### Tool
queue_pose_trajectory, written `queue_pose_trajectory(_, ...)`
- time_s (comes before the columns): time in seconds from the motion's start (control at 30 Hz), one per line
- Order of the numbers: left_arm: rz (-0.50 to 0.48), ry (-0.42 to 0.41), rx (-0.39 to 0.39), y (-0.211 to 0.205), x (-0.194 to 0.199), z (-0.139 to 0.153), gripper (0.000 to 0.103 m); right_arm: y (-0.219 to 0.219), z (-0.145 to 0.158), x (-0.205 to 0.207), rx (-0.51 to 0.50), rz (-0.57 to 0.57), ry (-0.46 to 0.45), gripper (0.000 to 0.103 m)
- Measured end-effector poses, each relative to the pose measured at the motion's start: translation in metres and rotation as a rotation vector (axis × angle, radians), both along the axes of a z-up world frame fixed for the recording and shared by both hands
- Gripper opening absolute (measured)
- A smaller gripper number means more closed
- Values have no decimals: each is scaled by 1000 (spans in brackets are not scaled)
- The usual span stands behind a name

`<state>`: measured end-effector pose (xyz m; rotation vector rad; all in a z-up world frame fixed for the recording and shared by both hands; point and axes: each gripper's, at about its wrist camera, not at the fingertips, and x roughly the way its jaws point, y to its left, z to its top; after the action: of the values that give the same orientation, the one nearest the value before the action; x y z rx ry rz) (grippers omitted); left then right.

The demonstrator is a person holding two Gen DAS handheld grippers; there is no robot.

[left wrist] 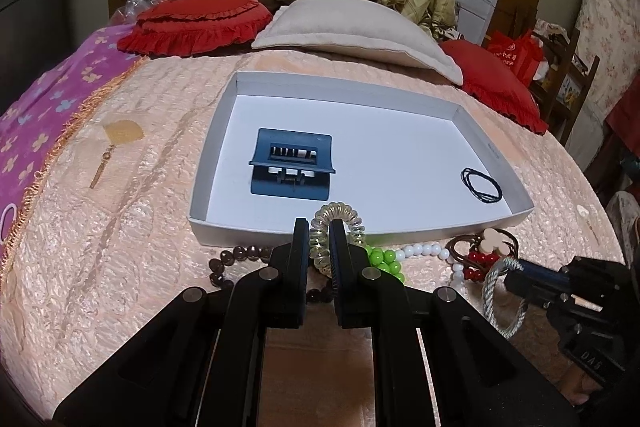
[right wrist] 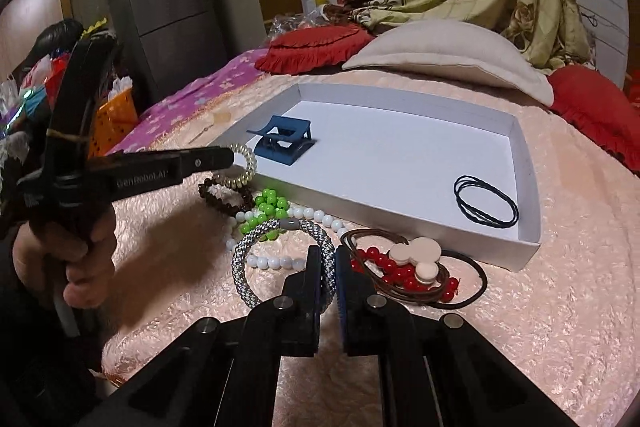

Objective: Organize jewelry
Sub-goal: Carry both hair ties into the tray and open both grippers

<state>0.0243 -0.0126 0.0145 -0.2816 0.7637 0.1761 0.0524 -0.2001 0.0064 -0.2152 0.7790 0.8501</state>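
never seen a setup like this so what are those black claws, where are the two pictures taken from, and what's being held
The claws are hand-held grippers, one per hand, each with a camera looking along its fingers. The left gripper pinches a clear coil tie near the white tray. The right gripper pinches a silver rope bracelet. Both pictures show a bed: the tray holds a blue clip and black bands; bead strings lie in front.
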Motion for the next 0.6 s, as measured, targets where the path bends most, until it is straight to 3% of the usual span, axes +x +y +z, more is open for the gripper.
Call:
queue_pose_trajectory(0.43,-24,-5,8,-9,-1,9,9,-28,28,35,66,-115,-15,6)
queue_pose_trajectory(0.6,-45,-74,-30,-6,-1,39,9,-34,44,69,60,-188,-33,6)
